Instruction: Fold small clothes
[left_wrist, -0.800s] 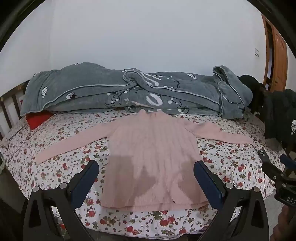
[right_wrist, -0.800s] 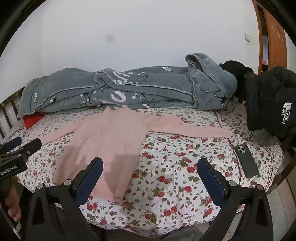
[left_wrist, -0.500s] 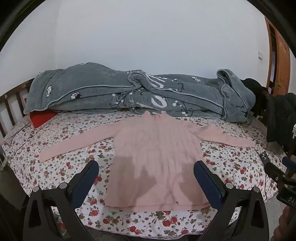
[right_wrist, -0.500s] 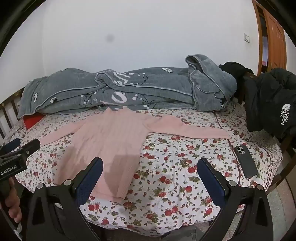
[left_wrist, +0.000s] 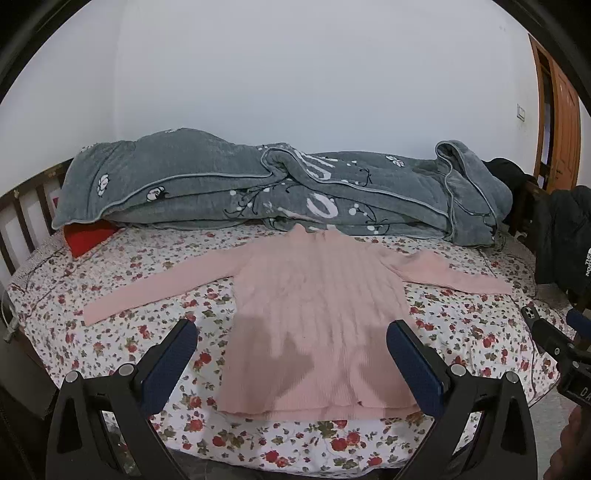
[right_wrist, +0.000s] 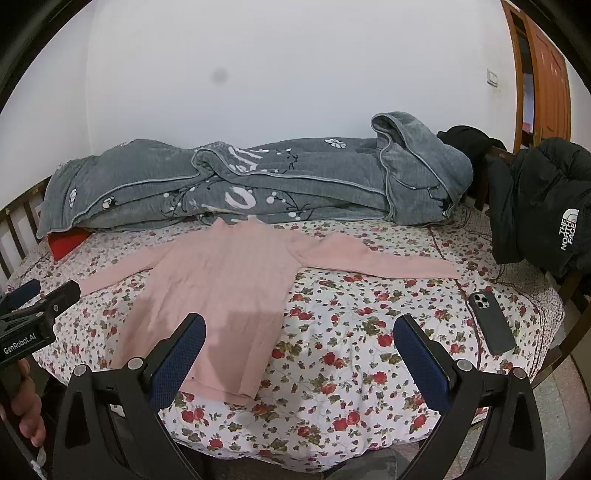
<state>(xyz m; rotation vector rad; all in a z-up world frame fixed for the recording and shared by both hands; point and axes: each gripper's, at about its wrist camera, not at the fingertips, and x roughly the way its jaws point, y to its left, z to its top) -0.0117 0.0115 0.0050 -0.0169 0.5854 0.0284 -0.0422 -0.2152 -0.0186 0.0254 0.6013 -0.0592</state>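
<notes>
Right wrist view, one pink sweater (right_wrist: 221, 288), one phone (right_wrist: 491, 321), one grey quilt (right_wrist: 258, 184)

Soft, even indoor light fills both views, bright on the white wall (left_wrist: 295, 74). Fork-shaped shadows fall on the pink sweater (left_wrist: 317, 314) just ahead of the fingers (left_wrist: 170, 365). Fisheye bending curves the bed (right_wrist: 351, 332) and blackens the corners. A grey smudge spots the right view's wall above the fingers. Focus is sharp.
</notes>
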